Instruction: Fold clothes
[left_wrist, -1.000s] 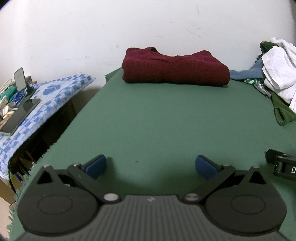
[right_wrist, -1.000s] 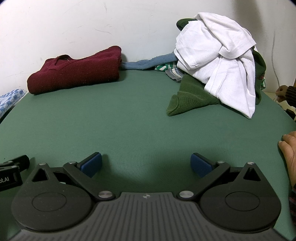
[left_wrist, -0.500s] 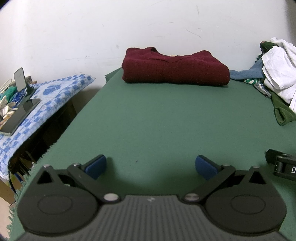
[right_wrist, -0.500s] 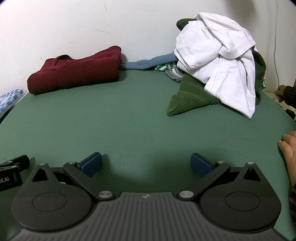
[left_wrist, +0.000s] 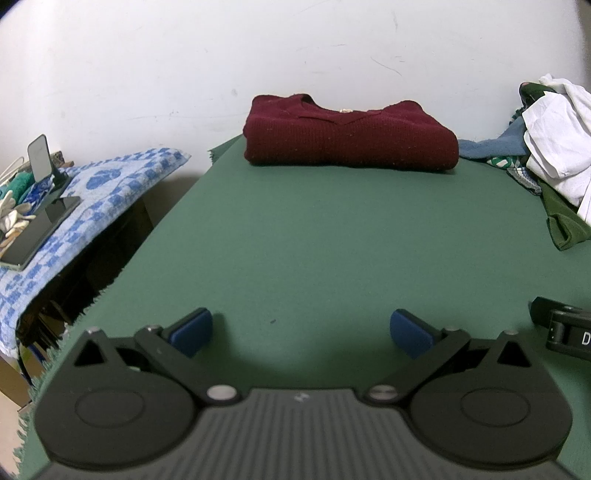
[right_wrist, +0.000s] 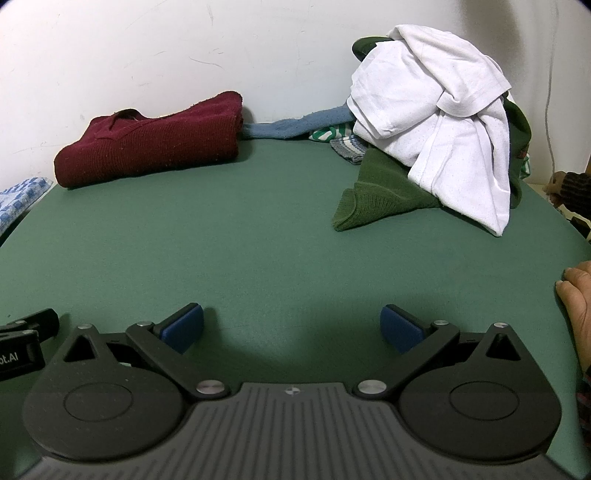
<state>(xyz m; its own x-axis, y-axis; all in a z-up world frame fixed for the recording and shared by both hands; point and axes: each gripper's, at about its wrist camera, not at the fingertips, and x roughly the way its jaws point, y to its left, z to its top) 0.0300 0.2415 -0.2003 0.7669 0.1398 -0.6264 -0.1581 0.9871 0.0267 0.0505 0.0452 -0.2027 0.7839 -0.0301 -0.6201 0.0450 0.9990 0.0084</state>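
A folded maroon sweater (left_wrist: 347, 138) (right_wrist: 151, 146) lies at the far edge of the green table (left_wrist: 332, 240) (right_wrist: 229, 240), against the white wall. A heap of unfolded clothes sits at the far right: a white garment (right_wrist: 439, 118) (left_wrist: 557, 147) on top, a dark green sweater (right_wrist: 380, 192) under it, a blue piece (right_wrist: 295, 125) behind. My left gripper (left_wrist: 301, 332) rests low near the table's front, open, with nothing between its blue pads. My right gripper (right_wrist: 291, 326) stands open beside it, also empty.
A blue-and-white patterned cloth (left_wrist: 110, 192) covers a lower surface left of the table, with a phone on a stand (left_wrist: 40, 158) and a flat tablet (left_wrist: 40, 229). A person's hand (right_wrist: 576, 295) rests on the table's right edge. Another hand and sleeve (right_wrist: 569, 188) show further back.
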